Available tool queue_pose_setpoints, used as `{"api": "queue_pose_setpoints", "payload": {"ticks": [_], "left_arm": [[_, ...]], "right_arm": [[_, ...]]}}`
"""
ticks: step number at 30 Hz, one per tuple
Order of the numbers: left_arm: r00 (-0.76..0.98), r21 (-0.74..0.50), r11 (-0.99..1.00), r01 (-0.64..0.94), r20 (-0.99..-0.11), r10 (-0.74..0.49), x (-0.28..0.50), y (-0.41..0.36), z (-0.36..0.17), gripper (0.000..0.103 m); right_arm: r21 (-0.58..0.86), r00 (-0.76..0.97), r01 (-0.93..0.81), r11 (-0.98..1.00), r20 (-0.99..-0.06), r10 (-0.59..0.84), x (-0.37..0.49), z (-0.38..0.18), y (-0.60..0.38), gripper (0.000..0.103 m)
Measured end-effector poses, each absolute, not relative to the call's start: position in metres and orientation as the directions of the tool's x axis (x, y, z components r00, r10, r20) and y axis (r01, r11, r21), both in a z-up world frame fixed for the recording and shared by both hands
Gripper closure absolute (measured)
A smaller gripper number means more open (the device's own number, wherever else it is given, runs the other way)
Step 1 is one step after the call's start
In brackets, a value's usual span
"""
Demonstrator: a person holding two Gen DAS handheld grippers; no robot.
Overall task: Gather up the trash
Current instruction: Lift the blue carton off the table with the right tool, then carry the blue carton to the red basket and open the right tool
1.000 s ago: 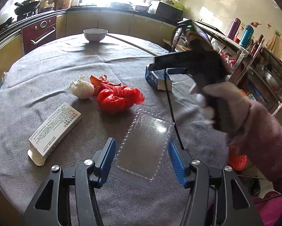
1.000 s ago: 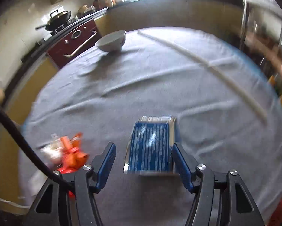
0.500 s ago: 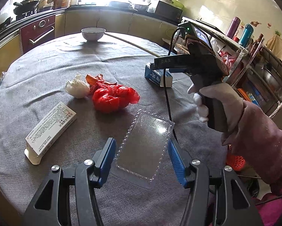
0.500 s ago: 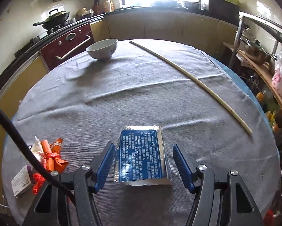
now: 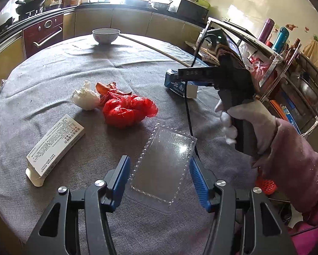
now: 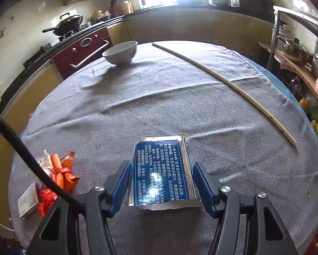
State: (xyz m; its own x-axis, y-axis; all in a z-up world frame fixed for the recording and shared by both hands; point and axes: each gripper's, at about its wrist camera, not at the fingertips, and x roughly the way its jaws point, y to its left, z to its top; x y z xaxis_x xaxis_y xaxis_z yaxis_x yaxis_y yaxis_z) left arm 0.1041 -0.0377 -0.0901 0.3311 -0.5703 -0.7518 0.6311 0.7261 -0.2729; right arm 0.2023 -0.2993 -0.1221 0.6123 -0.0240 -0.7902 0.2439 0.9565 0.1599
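Observation:
My left gripper (image 5: pixel 159 174) is open, its blue pads on either side of a clear plastic tray (image 5: pixel 163 165) lying on the grey tablecloth. Beyond it lie a red plastic bag (image 5: pixel 127 110), a crumpled white tissue (image 5: pixel 84 97), an orange wrapper (image 5: pixel 104 87) and a white carton (image 5: pixel 54 146). My right gripper (image 6: pixel 161 180) is open, its pads straddling a blue and silver box (image 6: pixel 162 176) that rests on the cloth. The right gripper also shows in the left wrist view (image 5: pixel 180 75), above the blue box (image 5: pixel 175 86).
A white bowl (image 5: pixel 105 35) stands at the table's far side. A long pale stick (image 6: pixel 222 85) lies across the right part. A black cable (image 6: pixel 27 159) crosses the right wrist view. Counters, a stove and a metal rack (image 5: pixel 286 74) surround the round table (image 6: pixel 180 106).
My right gripper has come down and forward around the blue box, which now lies further between the pads. My left gripper has held its place around the clear tray.

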Motion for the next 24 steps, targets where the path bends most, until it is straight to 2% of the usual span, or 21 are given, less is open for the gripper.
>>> {"api": "queue_pose_setpoints", "payload": {"ticks": [14, 24], "left_arm": [[0.354, -0.230, 0.715, 0.660, -0.744, -0.566, 0.084, -0.059, -0.067, 0.044], [0.342, -0.184, 0.667, 0.722, -0.743, -0.575, 0.057, -0.095, -0.050, 0.044]], "right_arm": [[0.382, 0.699, 0.196, 0.903, -0.700, 0.144, 0.107, -0.094, -0.329, 0.040], [0.425, 0.770, 0.175, 0.888, -0.622, 0.146, 0.014, -0.074, -0.359, 0.040]]}}
